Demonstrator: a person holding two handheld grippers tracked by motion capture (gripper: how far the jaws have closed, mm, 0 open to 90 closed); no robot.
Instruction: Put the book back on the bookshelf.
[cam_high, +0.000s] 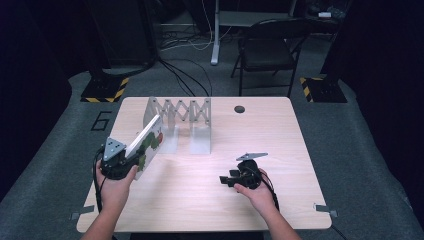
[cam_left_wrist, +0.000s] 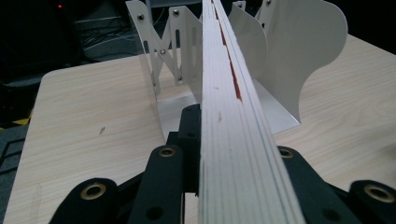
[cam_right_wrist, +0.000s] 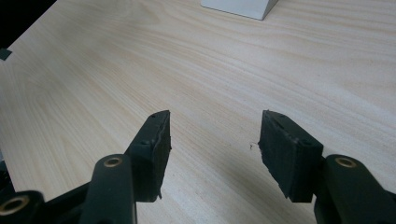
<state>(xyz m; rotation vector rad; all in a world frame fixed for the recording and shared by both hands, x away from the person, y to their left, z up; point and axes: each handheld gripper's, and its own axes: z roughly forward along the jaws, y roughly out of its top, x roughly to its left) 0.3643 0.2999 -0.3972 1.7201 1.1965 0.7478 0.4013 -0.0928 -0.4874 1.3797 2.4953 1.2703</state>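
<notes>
1. My left tool (cam_high: 131, 156) is clenched on a thin picture book (cam_high: 147, 142), which runs straight ahead of the jaws, edge up, toward the white accordion rack (cam_high: 182, 112).
2. I judge the step is slotting the book between the rack's dividers (cam_left_wrist: 299, 51) just beyond its far end, so I keep its edge lined with the gap.
3. My right tool (cam_right_wrist: 212, 140) is released, empty, low over the tabletop (cam_right_wrist: 210, 60), well apart from the rack.

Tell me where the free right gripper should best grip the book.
Probably the book's upper free end, coming from its right side: the left gripper clamps the lower end, and the book tilts up toward the white rack. The right gripper's jaws stand open.
</notes>
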